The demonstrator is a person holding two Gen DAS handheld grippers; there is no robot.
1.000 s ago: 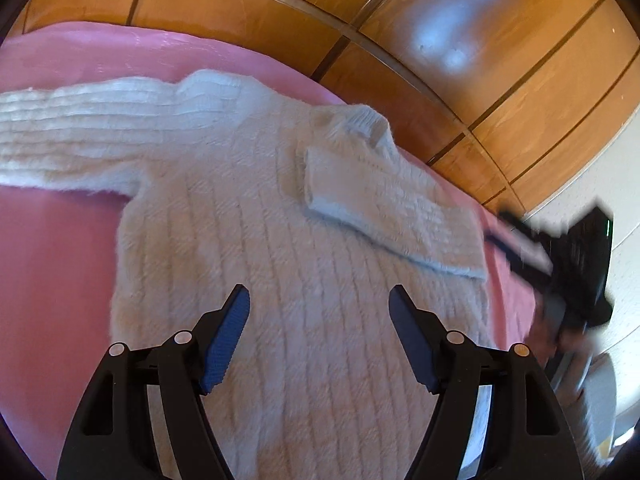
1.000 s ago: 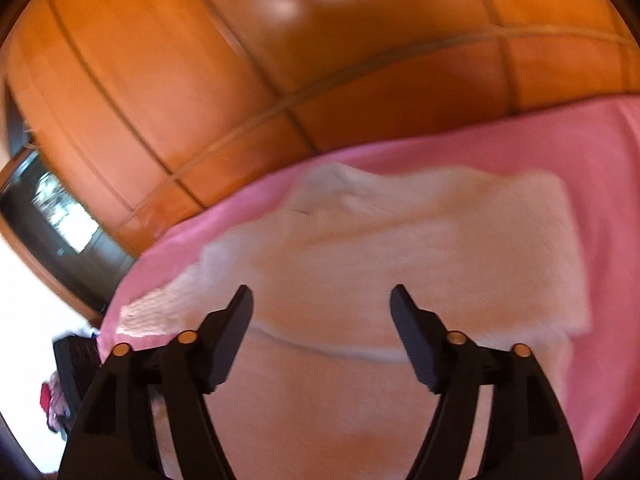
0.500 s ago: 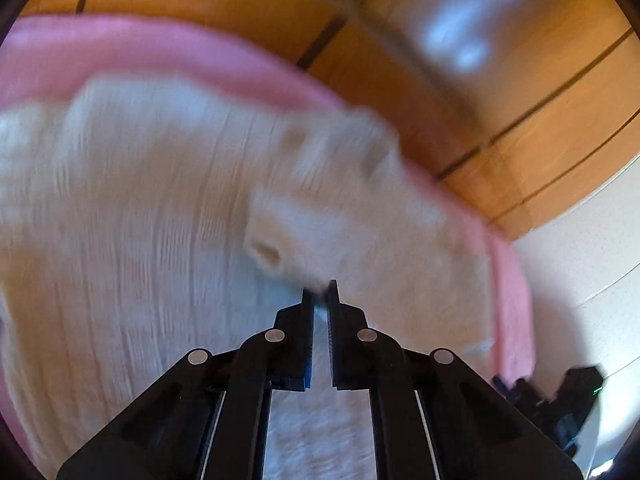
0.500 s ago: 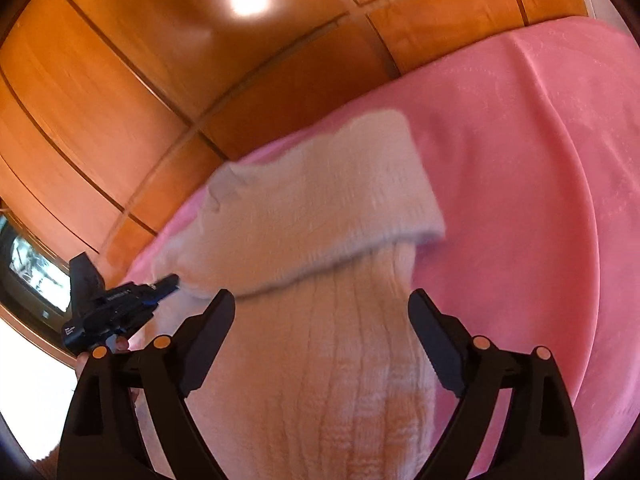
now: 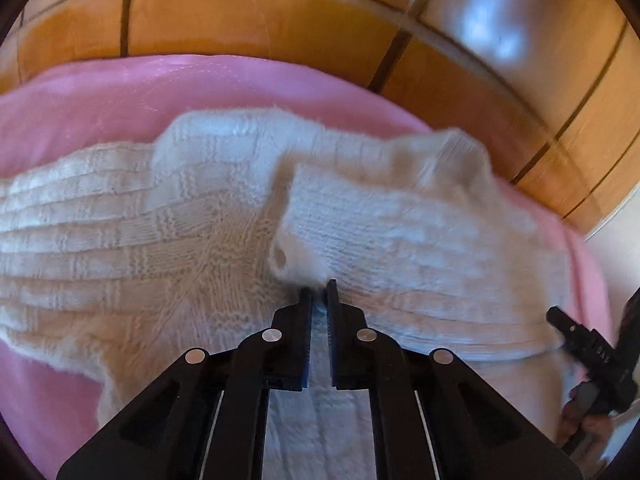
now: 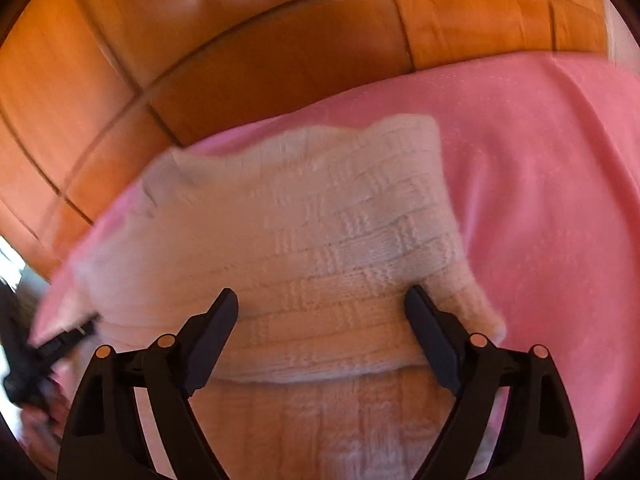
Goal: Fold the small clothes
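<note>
Glossy orange-brown wooden panels (image 5: pixel 248 16) rise behind a bed covered with a pink blanket (image 5: pixel 100 96), and a white knitted sweater (image 5: pixel 160 240) lies spread across that blanket. One sleeve stretches out flat toward the left of the left wrist view, while the other sleeve (image 5: pixel 400 232) is folded over the body of the sweater, its cuff end lying near the middle. The left gripper (image 5: pixel 319 290) points down at that cuff with its fingers closed together, only a thin slit between them; the tips sit right at the edge of the cuff, and whether any knit is caught between them cannot be told. At the right edge of the same view the other black tool shows, with part of a hand (image 5: pixel 580 420) around it. In the right wrist view the right gripper (image 6: pixel 322 304) hovers over the folded sleeve with its fingers spread wide, nothing pinched between them; the knit lies below and between the two black fingers (image 6: pixel 424 320).
</note>
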